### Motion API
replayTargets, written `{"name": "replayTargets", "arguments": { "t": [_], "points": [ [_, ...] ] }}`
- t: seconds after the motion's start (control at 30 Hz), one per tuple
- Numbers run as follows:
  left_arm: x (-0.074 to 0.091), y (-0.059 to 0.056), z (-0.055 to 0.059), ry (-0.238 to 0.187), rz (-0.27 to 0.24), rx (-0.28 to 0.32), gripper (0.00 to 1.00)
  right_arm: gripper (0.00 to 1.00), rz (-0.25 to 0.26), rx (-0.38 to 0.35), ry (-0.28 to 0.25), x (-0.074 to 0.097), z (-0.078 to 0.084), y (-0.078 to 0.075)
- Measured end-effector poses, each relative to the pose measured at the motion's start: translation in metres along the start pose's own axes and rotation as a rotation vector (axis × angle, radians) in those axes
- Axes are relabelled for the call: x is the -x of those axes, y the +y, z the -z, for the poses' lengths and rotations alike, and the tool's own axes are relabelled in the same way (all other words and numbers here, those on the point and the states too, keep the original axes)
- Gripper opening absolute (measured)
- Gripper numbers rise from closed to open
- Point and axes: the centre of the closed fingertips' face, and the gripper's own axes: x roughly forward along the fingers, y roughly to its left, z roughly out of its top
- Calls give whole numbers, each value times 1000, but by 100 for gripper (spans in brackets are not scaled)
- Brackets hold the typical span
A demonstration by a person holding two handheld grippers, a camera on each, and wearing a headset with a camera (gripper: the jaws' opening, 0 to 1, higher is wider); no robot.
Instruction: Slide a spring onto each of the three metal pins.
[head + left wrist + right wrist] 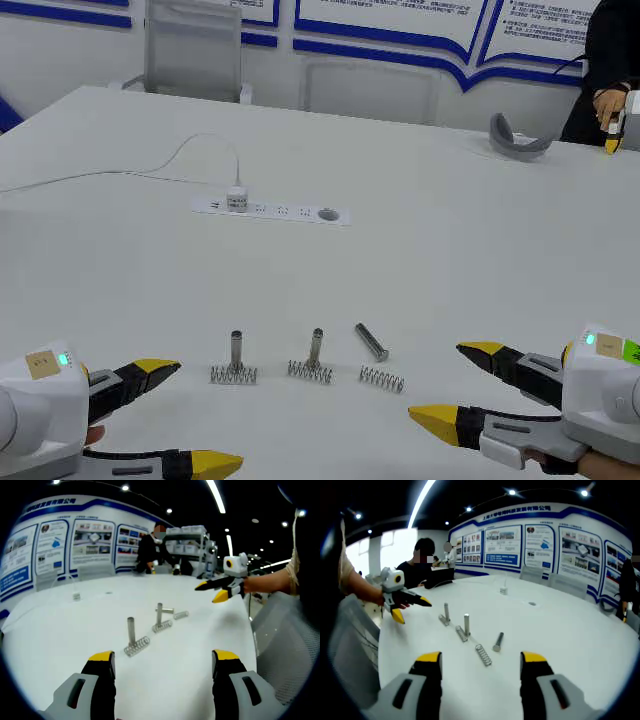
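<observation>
Low in the frame's centre, three metal pins (316,346) sit on a white table (450,250): two upright, the rightmost lying flat, a loose spring (233,375) beside each. From the lower corners the left gripper (205,415) and right gripper (438,380) flank them, fingers open and empty, seemingly poised to start.

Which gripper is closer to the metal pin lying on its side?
Right. The right gripper is just right of the lying silver metal pin; the left gripper is far to its left.
</observation>
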Motion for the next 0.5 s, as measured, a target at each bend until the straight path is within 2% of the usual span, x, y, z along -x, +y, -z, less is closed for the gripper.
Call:
{"name": "replayTargets", "arguments": {
  "t": [0.3, 0.5],
  "points": [
    [0, 0, 0, 0, 3, 2, 81, 62, 9, 15, 11, -4, -11, -3],
    [-1, -1, 1, 2, 4, 3, 81, 59, 26, 10, 31, -7, -13, -12]
  ]
}}
